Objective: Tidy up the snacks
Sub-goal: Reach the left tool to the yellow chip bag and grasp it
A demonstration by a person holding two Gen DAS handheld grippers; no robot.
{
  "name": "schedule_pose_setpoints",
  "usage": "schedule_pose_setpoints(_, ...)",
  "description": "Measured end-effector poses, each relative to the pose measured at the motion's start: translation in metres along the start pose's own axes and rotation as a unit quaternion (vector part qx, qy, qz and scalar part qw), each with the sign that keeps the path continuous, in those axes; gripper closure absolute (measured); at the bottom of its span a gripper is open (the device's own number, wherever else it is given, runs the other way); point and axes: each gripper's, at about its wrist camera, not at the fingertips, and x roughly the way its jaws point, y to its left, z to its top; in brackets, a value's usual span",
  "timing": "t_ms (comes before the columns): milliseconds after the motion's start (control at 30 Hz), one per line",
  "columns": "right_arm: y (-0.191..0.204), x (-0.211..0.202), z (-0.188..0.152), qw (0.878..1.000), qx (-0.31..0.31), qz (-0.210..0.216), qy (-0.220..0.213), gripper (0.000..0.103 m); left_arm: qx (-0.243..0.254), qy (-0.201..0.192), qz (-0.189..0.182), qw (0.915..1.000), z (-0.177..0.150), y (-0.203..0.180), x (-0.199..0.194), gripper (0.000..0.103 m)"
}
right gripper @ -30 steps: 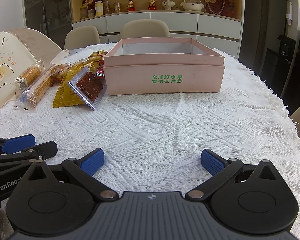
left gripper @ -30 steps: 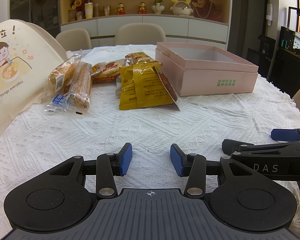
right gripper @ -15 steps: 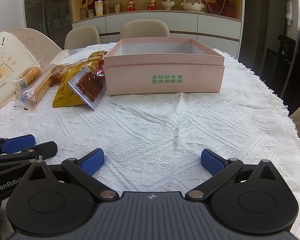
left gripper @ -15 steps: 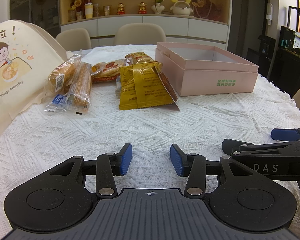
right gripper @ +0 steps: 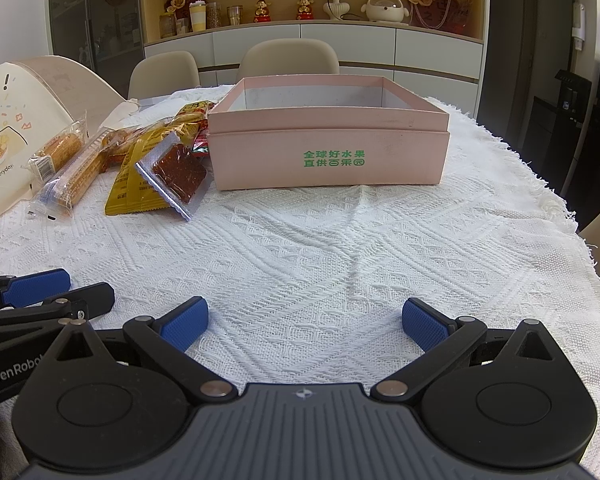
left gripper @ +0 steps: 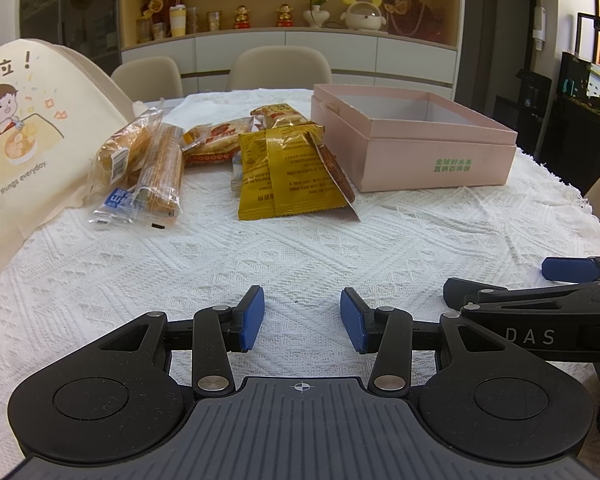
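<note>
- Tote bag with a cartoon print stands at the table's left edge.
- Two clear-wrapped bread packs lie just beside the bag on the white tablecloth.
- Orange-red packets lie behind them, toward the far edge.
- Yellow sachets lie overlapped mid-table; a clear pack with a brown slab leans on them, close to the box's left wall.
- Pink box, lid off, sits right of the snacks toward the far edge; none of the snacks shows inside it.
- Left gripper hovers at the near edge, jaws partly apart, gripping nothing.
- Right gripper is beside it on the right, jaws spread wide, empty.
</note>
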Motion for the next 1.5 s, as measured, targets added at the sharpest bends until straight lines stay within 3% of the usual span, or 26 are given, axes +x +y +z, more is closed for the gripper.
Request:
schedule_pose_setpoints(233,-0.002,0.0,0.002,1.0,0.012,0.003,0.007,0.0,0.002,0.027,-0.007,0.9996,0.009,0.003,0.004,0.055)
schedule_pose_setpoints(367,0.0,0.004,0.022,0.996,0.015,-0.003,0.089,0.0,0.022,0.049,-0.022,0.9983,0.015,0.006,0.005,0.055)
schedule_pose_setpoints(500,0.005,0.016,0.036,0.99,0.029,-0.03,0.135,0.0,0.053,0.069,-0.039,0.9955,0.02,0.007,0.006,0.055)
schedule_pose_setpoints(567,0.01,0.024,0.045,0.987,0.02,-0.03,0.159,0.0,0.035,0.085,-0.073,0.9931,0.027,0.02,0.007,0.056)
schedule_pose_setpoints(633,0.013,0.031,0.06,0.984,-0.001,-0.005,0.177,0.007,-0.025,0.106,-0.133,0.9851,0.036,0.043,0.01,0.058)
schedule_pose_setpoints(667,0.016,0.03,0.069,0.986,-0.014,0.011,0.168,0.018,-0.057,0.114,-0.156,0.9795,0.041,0.055,0.011,0.058)
schedule_pose_setpoints(700,0.019,0.026,0.078,0.988,-0.023,0.021,0.148,0.019,-0.08,0.116,-0.164,0.9764,0.046,0.063,0.012,0.058)
schedule_pose_setpoints(767,0.02,0.023,0.099,0.993,-0.017,0.054,0.103,0.017,-0.104,0.111,-0.154,0.9763,0.059,0.076,0.011,0.059)
schedule_pose_setpoints(833,0.019,0.032,0.116,0.992,-0.001,0.093,0.086,0.016,-0.119,0.107,-0.135,0.9778,0.074,0.088,0.014,0.059)
schedule_pose_setpoints(1033,0.042,0.1,0.148,0.98,-0.015,0.167,0.111,0.013,-0.152,0.073,-0.074,0.9829,0.1,0.12,0.007,0.059)
schedule_pose_setpoints(1200,0.065,0.114,0.148,0.971,-0.035,0.204,0.121,0.014,-0.16,0.08,-0.072,0.9812,0.11,0.129,0.012,0.059)
schedule_pose_setpoints(1300,0.05,0.101,0.141,0.971,-0.04,0.204,0.116,0.014,-0.15,0.085,-0.113,0.9785,0.123,0.116,0.025,0.059)
schedule_pose_setpoints(1367,0.031,0.09,0.132,0.976,-0.045,0.181,0.113,0.014,-0.141,0.092,-0.131,0.977,0.132,0.1,0.045,0.058)
schedule_pose_setpoints(1467,0.004,0.08,0.127,0.981,-0.026,0.16,0.109,0.014,-0.143,0.108,-0.093,0.9793,0.14,0.081,0.083,0.058)
schedule_pose_setpoints(1500,-0.001,0.079,0.128,0.985,-0.029,0.125,0.112,0.014,-0.15,0.114,-0.087,0.9781,0.14,0.078,0.094,0.058)
